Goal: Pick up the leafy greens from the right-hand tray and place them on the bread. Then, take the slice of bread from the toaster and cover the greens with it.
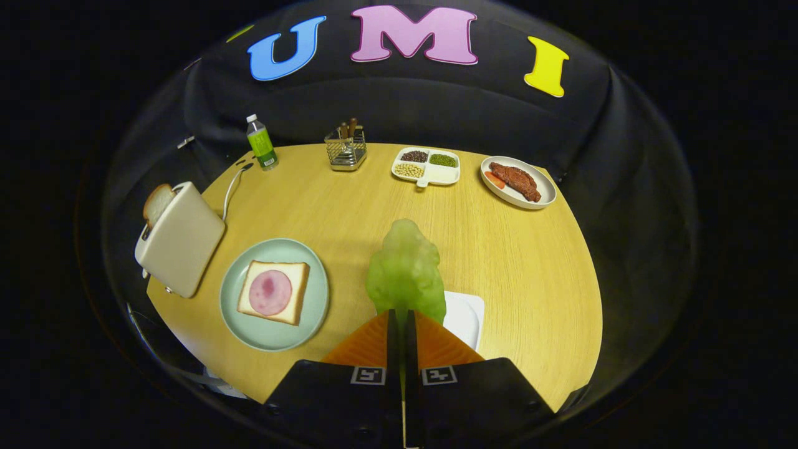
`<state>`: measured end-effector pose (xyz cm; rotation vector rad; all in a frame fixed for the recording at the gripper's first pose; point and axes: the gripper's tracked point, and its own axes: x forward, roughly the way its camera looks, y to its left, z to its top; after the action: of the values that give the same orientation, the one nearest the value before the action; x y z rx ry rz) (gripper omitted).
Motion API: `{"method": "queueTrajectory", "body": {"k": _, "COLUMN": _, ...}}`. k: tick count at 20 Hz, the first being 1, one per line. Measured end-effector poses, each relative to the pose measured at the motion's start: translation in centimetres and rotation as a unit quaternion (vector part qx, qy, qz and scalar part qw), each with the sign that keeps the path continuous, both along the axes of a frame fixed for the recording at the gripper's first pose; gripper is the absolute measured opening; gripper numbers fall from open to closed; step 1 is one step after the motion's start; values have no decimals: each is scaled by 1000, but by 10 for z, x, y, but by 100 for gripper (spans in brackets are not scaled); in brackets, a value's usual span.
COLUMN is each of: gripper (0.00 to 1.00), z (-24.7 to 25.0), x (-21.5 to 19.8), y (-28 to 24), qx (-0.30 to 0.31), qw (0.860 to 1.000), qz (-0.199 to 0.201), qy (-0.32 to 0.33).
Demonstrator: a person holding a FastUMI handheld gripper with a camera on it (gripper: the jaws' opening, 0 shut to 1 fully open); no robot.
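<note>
Now gripper point(401, 321) fingers clamped on leafy greens point(406, 274), leaf sticking out ahead of the tips, above white tray point(466, 317); plate point(318, 299) with bread point(293, 274) lies beside it.

Leafy greens point(406, 268) and tool point(402, 324) hide most of white tray point(466, 315).

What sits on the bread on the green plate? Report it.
A round pink ham slice lies on the bread. The leafy greens are clamped in the tongs, off the plate.

Matt wood-grain table point(511, 262), glossy, perhaps plastic leafy greens point(405, 271), wire-metal caddy point(346, 153).
</note>
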<state>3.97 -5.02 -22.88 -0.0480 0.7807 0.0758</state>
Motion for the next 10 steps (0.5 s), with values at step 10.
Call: {"method": "queueTrajectory", "body": {"k": 10, "gripper": 7, "z": 34, "x": -6, "y": 83, "qx": 28, "qw": 999, "qz": 28, "qy": -19}}
